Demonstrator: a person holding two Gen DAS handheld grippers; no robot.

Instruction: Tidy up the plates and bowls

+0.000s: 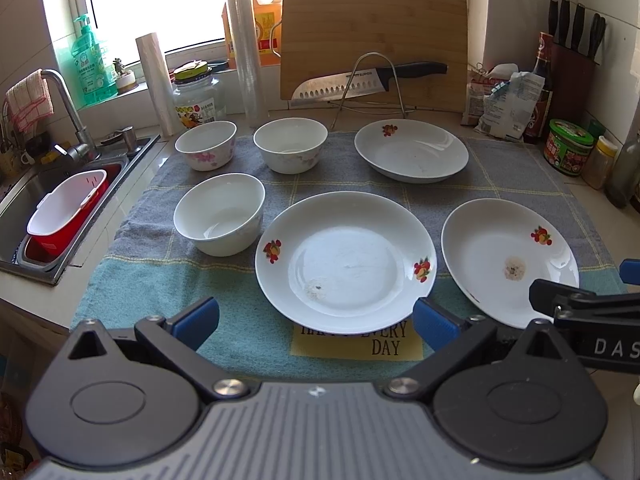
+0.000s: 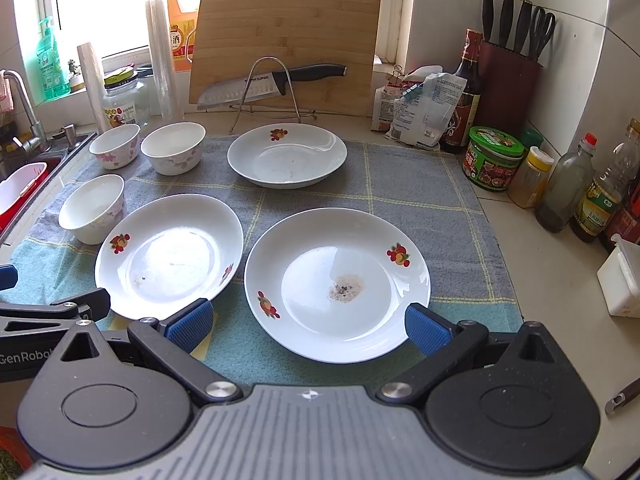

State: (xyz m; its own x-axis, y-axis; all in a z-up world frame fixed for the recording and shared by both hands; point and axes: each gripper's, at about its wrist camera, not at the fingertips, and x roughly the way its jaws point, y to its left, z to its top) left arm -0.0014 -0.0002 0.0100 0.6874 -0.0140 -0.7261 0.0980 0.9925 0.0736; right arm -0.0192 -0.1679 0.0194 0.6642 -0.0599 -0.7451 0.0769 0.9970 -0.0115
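Showing both tools before any dish is lifted: the left gripper (image 1: 316, 320) hangs with its jaws spread wide and nothing between its blue pads (image 1: 198, 316), and the right gripper (image 2: 308, 326) hangs the same way, wide apart and empty, just beside it. Straight ahead of the left gripper lies the middle plate (image 1: 346, 264), its near rim falling between the two pads and over a yellow label (image 1: 356, 344) on the towel (image 1: 132, 292). Straight ahead of the right gripper lies the stained plate (image 2: 338, 282), likewise centred between the pads, its near rim closest to the tool. The two near plates sit side by side and close together, whether touching cannot be told. The far plate (image 2: 287, 155) rests farther back, in line with the gap between them, in front of a knife on a wire stand (image 2: 272, 80) and a cutting board (image 2: 286, 44). The three bowls (image 1: 220, 224) stand apart from one another to the left of the plates, toward the sink (image 1: 28, 200), so the left gripper is judged the nearer tool for them. The governing relation is that each plate is round and shallow with no long axis, and each gripper faces its own plate rim head-on; a grasp would likely take the near rim edge-on, and stacking the plates appears to call for carrying one sideways over its neighbour
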